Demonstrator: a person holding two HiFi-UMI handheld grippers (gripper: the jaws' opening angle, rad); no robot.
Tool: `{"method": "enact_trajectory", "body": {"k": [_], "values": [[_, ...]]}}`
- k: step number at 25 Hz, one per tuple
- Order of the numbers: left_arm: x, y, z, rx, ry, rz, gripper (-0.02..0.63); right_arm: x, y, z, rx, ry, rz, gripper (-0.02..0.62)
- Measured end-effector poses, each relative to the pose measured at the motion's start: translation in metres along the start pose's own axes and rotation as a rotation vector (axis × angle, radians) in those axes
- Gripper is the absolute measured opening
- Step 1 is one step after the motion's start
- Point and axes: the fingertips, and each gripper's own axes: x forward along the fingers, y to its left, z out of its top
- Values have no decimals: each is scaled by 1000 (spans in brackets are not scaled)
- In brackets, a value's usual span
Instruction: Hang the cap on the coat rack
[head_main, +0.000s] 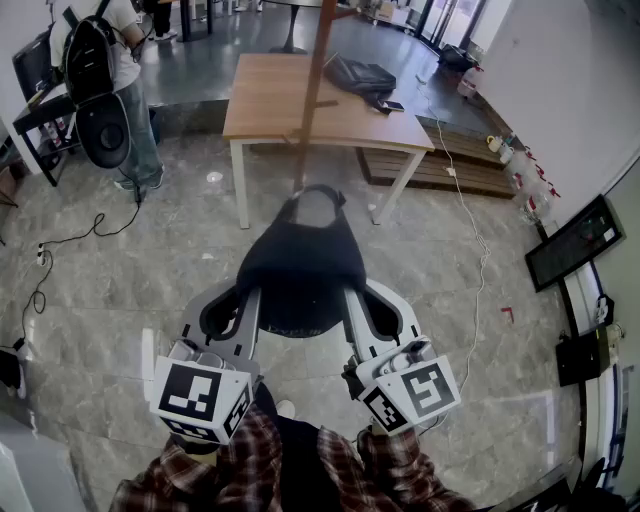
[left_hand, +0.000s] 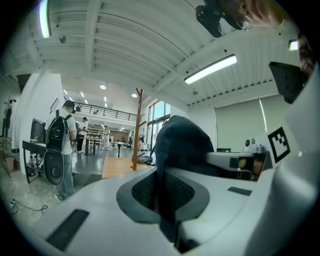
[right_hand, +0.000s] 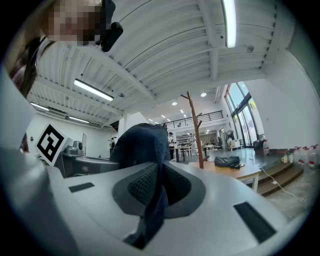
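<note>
A dark navy cap (head_main: 300, 265) hangs in the air between my two grippers, its back strap loop facing away from me. My left gripper (head_main: 243, 308) is shut on the cap's left edge, and the cloth (left_hand: 165, 185) runs pinched between its jaws. On the other side, the right gripper (head_main: 362, 310) is shut on the cap's right edge (right_hand: 157, 192). The wooden coat rack (head_main: 314, 85) stands straight ahead beyond the cap, beside a table. Its bare pegs show in the left gripper view (left_hand: 138, 125) and the right gripper view (right_hand: 196, 125).
A wooden table (head_main: 270, 100) stands by the rack with a dark bag (head_main: 360, 75) and a phone on it. A person with a backpack (head_main: 100, 70) stands at the left. Cables (head_main: 465, 210) run over the stone floor, and wooden steps lie at the right.
</note>
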Motion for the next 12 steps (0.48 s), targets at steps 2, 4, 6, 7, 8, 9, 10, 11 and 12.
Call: {"method": "enact_trajectory", "body": {"k": [2, 4, 6, 7, 8, 9, 10, 11, 12], "values": [[7, 2, 0, -1, -2, 0, 17, 4, -5, -2, 1, 4, 1, 20], [14, 6, -1, -3, 1, 1, 17, 9, -9, -4, 2, 8, 2, 20], [21, 10, -5, -12, 8, 3, 17, 17, -13, -7, -2, 18, 4, 20], [25, 13, -7, -18, 11, 5, 17, 22, -16, -9, -4, 25, 6, 20], [30, 18, -8, -23, 13, 5, 17, 28, -18, -11, -6, 32, 8, 20], [37, 23, -9, -26, 15, 4, 17, 35, -22, -13, -6, 37, 8, 20], [44, 28, -10, -29, 18, 2, 17, 43, -26, -14, -6, 41, 7, 20], [52, 34, -11, -30, 20, -3, 17, 52, -30, -15, -5, 43, 3, 20], [60, 40, -10, -31, 21, -7, 17, 61, -34, -16, -4, 44, -1, 20]]}}
